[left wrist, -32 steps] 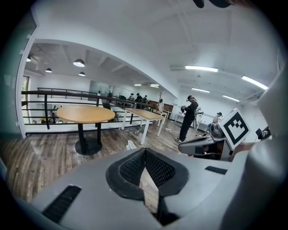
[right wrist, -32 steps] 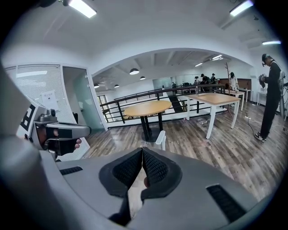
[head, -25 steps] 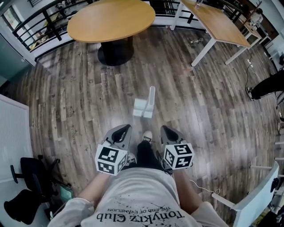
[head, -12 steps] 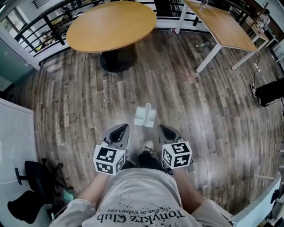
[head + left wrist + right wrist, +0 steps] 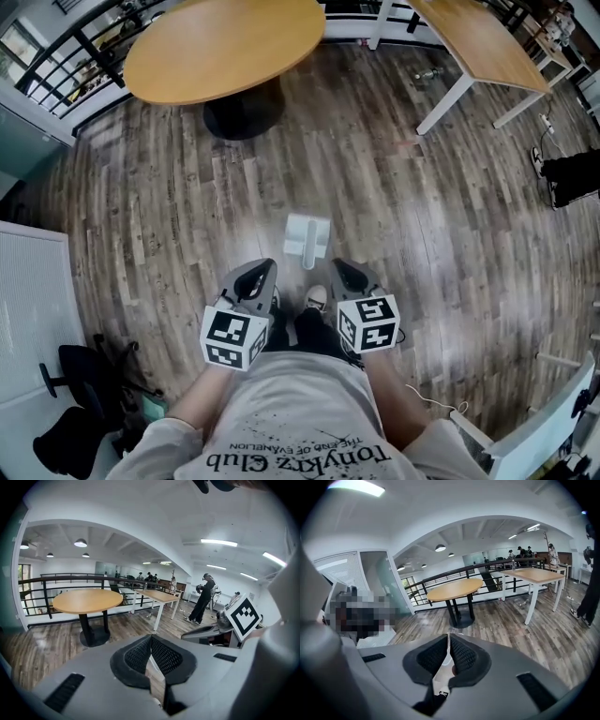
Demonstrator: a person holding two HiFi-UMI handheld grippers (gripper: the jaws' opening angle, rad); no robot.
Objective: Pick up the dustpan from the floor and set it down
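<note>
A white dustpan point(image 5: 307, 236) stands on the wood floor just ahead of my feet in the head view, its handle running toward me. My left gripper point(image 5: 266, 269) is held low, a little behind the dustpan and to its left, with its pads point(image 5: 161, 654) closed together and nothing between them. My right gripper point(image 5: 336, 266) is level with it, behind the dustpan and to its right, and it too is shut and empty point(image 5: 449, 636). Neither gripper touches the dustpan. In both gripper views the gripper bodies hide it.
A round wooden table point(image 5: 220, 47) on a black base stands ahead to the left, a rectangular white-legged table point(image 5: 478, 42) ahead to the right. A black office chair point(image 5: 80, 384) and a white panel point(image 5: 28, 309) are at my left. A person's legs point(image 5: 572, 178) show at the right edge.
I have stepped toward the dustpan: its handle pointed away from me a second ago and now runs toward me. Both grippers came forward with me and stayed shut.
</note>
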